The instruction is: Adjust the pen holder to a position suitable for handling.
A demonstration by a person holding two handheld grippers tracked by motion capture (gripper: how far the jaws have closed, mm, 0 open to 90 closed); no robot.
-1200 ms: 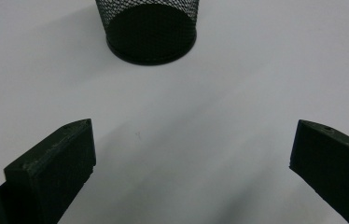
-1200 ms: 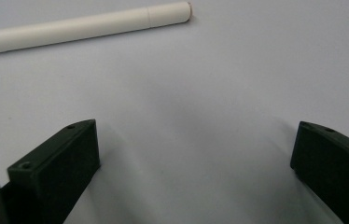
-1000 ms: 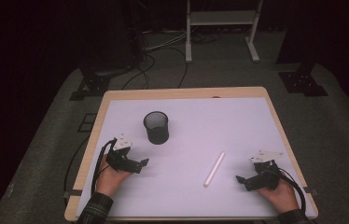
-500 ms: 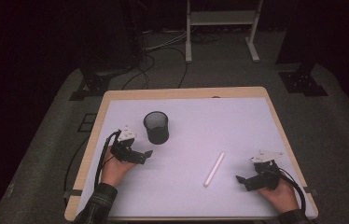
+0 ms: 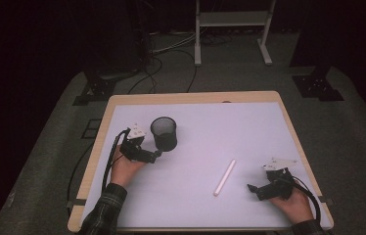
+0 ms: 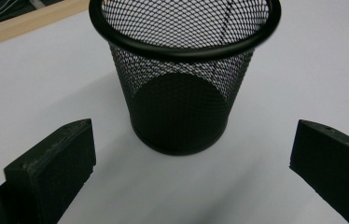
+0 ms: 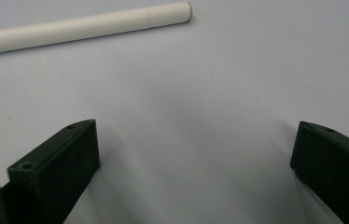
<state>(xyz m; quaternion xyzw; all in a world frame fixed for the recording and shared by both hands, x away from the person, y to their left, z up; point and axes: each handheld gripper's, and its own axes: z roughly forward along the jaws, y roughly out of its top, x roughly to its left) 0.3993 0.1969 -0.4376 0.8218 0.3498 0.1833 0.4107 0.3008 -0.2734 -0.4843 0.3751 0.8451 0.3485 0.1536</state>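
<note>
Black mesh cup point(image 6: 182, 79) stands upright just ahead of the left gripper point(image 6: 191, 172), centred between its wide-spread jaws, untouched.

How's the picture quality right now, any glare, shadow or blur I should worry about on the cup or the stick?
High view: table evenly lit, surroundings dark, no glare. Left gripper view: mesh pen cup sharp, soft shadow at its base, jaws slightly blurred. Right gripper view: white stick a little soft, faint shadows beside the jaws.

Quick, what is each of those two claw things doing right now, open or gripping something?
Left gripper: open, empty, jaws facing the black mesh cup.
Right gripper: open, empty, short of the white pen.
</note>
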